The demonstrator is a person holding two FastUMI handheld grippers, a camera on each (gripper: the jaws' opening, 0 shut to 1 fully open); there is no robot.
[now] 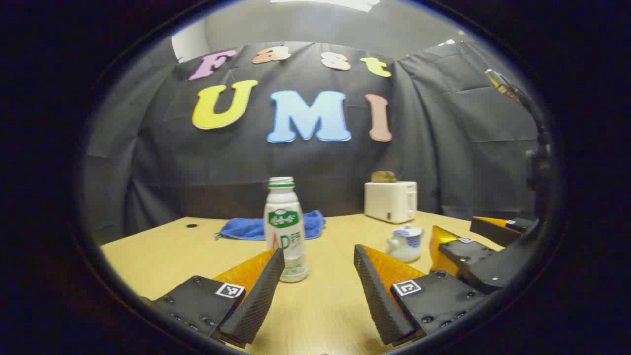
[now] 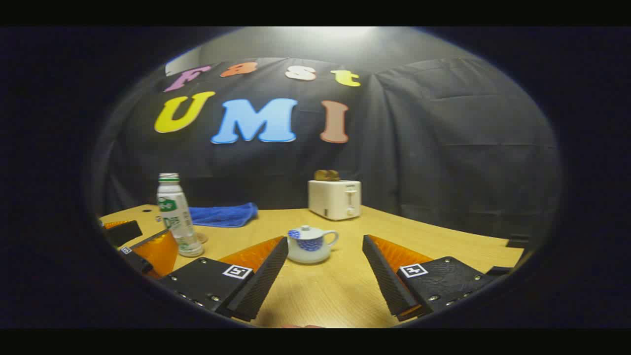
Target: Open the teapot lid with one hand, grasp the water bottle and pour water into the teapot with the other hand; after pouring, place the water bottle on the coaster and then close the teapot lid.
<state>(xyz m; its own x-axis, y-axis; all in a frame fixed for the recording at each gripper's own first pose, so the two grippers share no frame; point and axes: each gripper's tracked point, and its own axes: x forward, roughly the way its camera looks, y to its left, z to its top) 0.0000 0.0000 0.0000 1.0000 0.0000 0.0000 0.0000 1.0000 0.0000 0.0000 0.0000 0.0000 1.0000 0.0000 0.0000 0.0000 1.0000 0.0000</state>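
teapot (image 2: 309, 245) sits lid-on just ahead between the right gripper (image 2: 325, 278) jaws, spread wide; upright water bottle (image 1: 285, 229) faces the left gripper (image 1: 319, 291), also spread.

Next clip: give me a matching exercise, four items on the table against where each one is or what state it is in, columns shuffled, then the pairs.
Items:
1. water bottle
2. teapot
3. blue cloth
4. toaster

Descriptions:
A. lies crumpled behind the bottle
B. stands upright with no cap, near the left gripper
C. lid on, ahead of the right gripper
D. at the table's back edge, something brown in its slot

Pairs: 1-B, 2-C, 3-A, 4-D
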